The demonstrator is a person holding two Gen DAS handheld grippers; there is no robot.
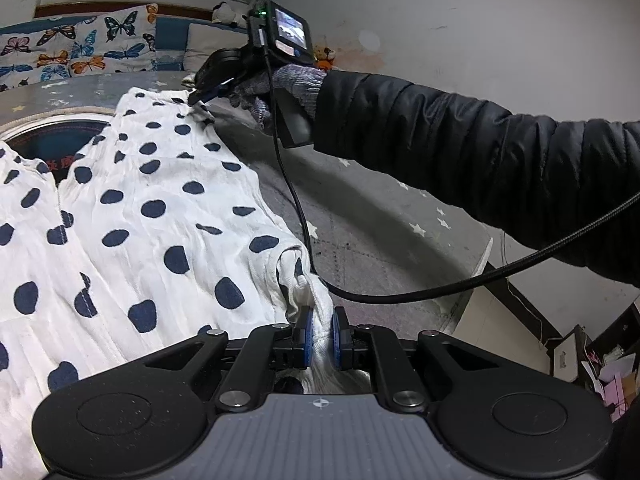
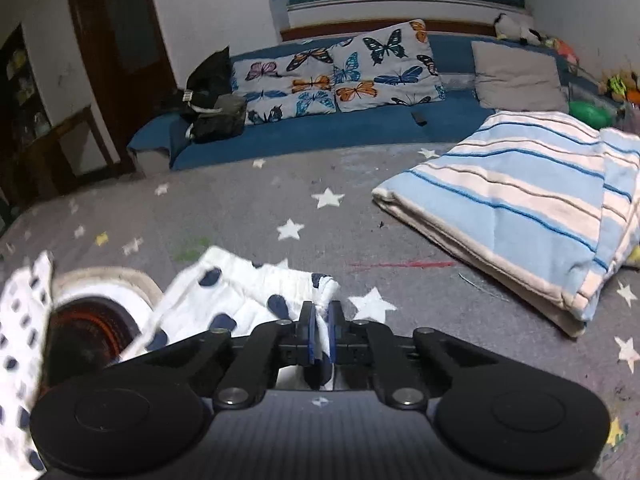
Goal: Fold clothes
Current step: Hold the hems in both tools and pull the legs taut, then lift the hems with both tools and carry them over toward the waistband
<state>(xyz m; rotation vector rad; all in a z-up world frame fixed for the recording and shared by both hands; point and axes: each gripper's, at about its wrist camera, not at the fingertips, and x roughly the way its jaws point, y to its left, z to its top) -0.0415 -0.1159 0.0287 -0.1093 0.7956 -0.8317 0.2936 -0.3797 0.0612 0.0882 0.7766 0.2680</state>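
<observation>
A white garment with dark blue polka dots [image 1: 152, 216] lies spread on the grey star-patterned cover [image 1: 360, 216]. My left gripper [image 1: 320, 330] is shut on a bunched near corner of it. My right gripper [image 1: 200, 94] shows in the left wrist view, held by a gloved hand, and pinches the garment's far corner. In the right wrist view the right gripper [image 2: 321, 334] is shut on a corner of the same garment [image 2: 224, 300], low over the cover [image 2: 240, 208].
A folded blue-and-white striped blanket [image 2: 516, 208] lies at the right. Butterfly cushions [image 2: 340, 72] and a grey cushion [image 2: 516, 76] line the blue bench behind. A round dark object with a pale rim [image 2: 92, 320] sits under the garment. A black cable [image 1: 296, 200] hangs across.
</observation>
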